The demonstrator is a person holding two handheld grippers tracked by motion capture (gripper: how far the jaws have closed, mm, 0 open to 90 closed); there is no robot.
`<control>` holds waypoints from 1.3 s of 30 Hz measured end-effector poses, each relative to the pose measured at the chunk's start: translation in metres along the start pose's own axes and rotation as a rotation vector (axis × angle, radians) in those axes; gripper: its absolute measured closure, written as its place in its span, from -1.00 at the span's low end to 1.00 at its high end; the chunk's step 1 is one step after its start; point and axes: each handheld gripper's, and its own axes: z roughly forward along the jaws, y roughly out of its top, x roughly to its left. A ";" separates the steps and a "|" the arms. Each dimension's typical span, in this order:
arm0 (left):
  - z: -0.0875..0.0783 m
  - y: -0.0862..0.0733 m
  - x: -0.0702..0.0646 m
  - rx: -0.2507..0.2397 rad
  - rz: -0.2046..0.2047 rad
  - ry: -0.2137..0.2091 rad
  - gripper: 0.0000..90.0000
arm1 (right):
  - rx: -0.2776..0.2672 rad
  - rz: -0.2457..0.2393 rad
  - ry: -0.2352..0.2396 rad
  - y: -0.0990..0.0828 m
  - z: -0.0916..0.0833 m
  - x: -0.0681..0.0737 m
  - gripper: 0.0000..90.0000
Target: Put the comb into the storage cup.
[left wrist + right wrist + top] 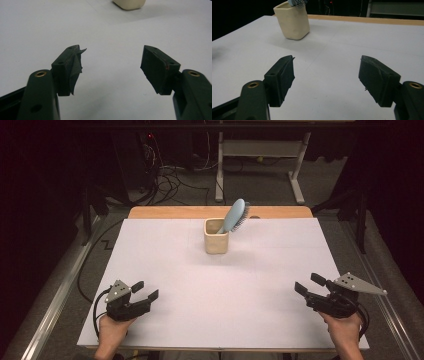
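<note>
A cream square cup (216, 238) stands at the far middle of the white table. A light blue hairbrush (235, 216) leans in it, bristle head up and tilted right. My left gripper (145, 290) rests near the table's front left corner, open, with nothing between its jaws (111, 66); the cup's base (129, 4) lies far ahead. My right gripper (310, 284) sits at the front right, open and empty (327, 75). In the right gripper view the cup (292, 20) stands ahead to the left with the brush bristles (297, 2) at its rim.
The white sheet (220, 285) covers a wooden tabletop whose far edge (175, 212) shows behind the cup. Cables (165, 182) and a white desk frame (260, 165) stand on the floor beyond. A metal rail (55, 300) runs along the table's left side.
</note>
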 end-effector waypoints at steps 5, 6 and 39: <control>0.000 0.000 0.000 -0.002 0.001 0.002 -0.26 | 0.004 0.008 0.004 -0.005 -0.001 0.000 -0.36; 0.000 0.000 0.000 -0.002 0.000 0.002 -0.26 | 0.006 0.010 0.004 -0.006 -0.001 0.000 -0.36; -0.001 0.000 -0.001 -0.010 0.008 0.004 -0.25 | 0.030 0.013 -0.003 -0.032 0.002 0.000 -0.37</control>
